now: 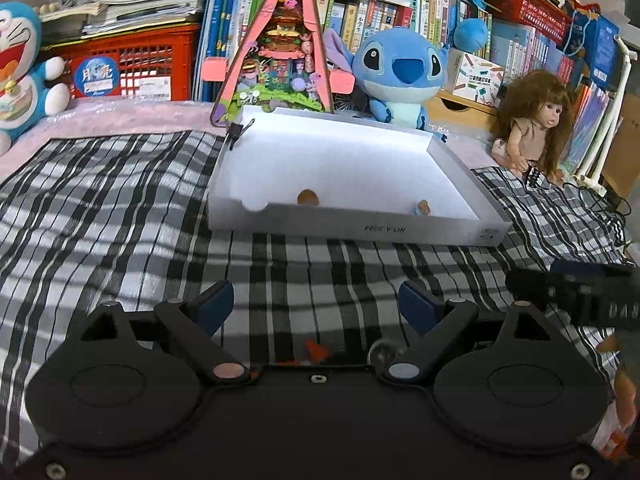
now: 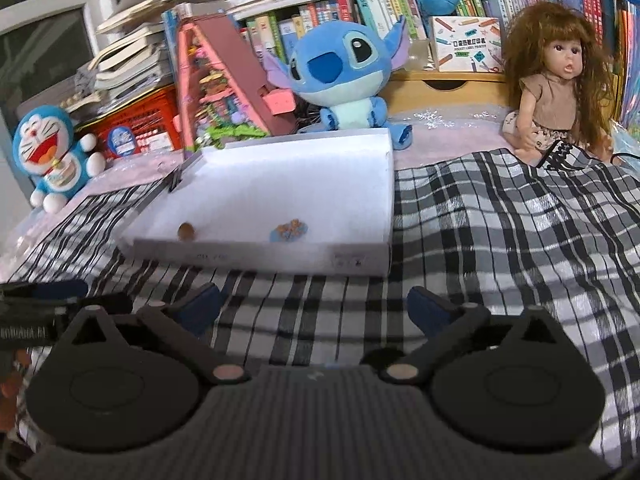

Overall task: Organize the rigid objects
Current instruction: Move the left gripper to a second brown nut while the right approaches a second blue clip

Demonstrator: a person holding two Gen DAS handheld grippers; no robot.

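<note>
A shallow white box (image 1: 352,224) (image 2: 260,258) lies on the checked cloth ahead of both grippers. Inside it, near the front wall, sit a small brown round piece (image 1: 308,198) (image 2: 186,232) and a small blue and orange piece (image 1: 422,208) (image 2: 289,231). My left gripper (image 1: 316,300) stands open over the cloth with nothing between its blue pads. A small orange-red bit (image 1: 316,350) shows on the cloth close to its base. My right gripper (image 2: 316,304) is open too, its jaws wide and empty, short of the box's front wall.
Behind the box stand a blue plush (image 1: 400,72) (image 2: 344,68), a pink triangular toy house (image 1: 280,48) (image 2: 224,80), a long-haired doll (image 1: 536,124) (image 2: 560,80), a blue cat plush (image 2: 52,152), red crates and bookshelves. The other gripper shows at each view's edge.
</note>
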